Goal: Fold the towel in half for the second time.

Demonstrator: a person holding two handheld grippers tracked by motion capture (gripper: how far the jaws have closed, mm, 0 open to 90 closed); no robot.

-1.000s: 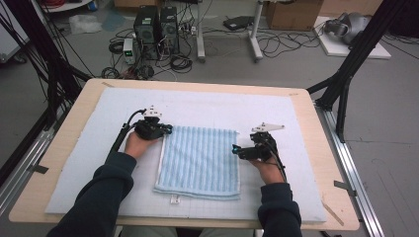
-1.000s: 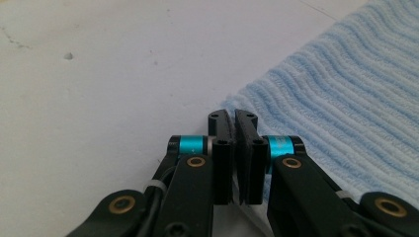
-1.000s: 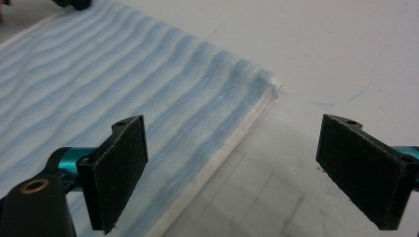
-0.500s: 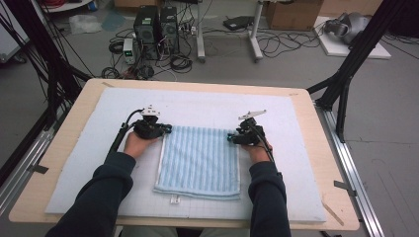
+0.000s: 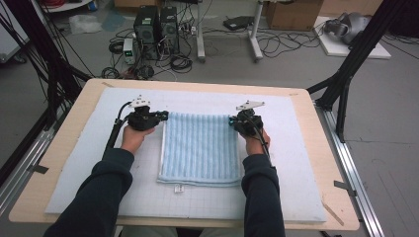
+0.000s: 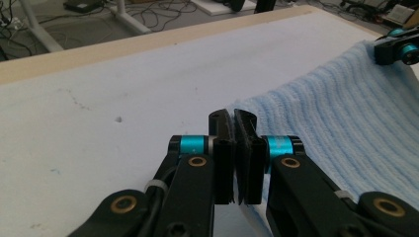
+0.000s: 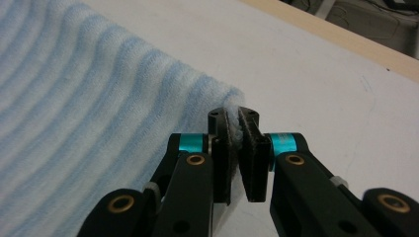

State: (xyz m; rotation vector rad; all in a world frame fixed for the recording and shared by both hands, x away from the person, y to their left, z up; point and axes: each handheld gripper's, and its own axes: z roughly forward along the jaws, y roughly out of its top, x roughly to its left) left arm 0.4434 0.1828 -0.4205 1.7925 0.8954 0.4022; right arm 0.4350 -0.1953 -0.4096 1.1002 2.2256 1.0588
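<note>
- Towel [image 5: 200, 148], light blue with ribbed stripes, lies folded in the middle of a white padded mat [image 5: 296, 163] on a pale wooden table [image 5: 64, 148]; its near edge rests flat, and a small white tag sticks out at the near-left corner.
- Left gripper [image 5: 162, 115], held in the person's left hand [image 5: 133, 138], sits at the towel's far-left corner; in the left gripper view [image 6: 232, 129] its black jaws are pressed tight together, with towel cloth rising just beside and behind them.
- Right gripper [image 5: 232, 121], in the right hand [image 5: 257, 143], sits at the far-right corner; its jaws have just been closing, and in the right gripper view [image 7: 236, 129] they pinch the towel's corner, fluffy edge showing between the pads.
- Dark sleeves [image 5: 99, 197] enter from the bottom of the high view.
- Floor beyond the table holds computer towers [image 5: 155, 24] and tangled cables.
</note>
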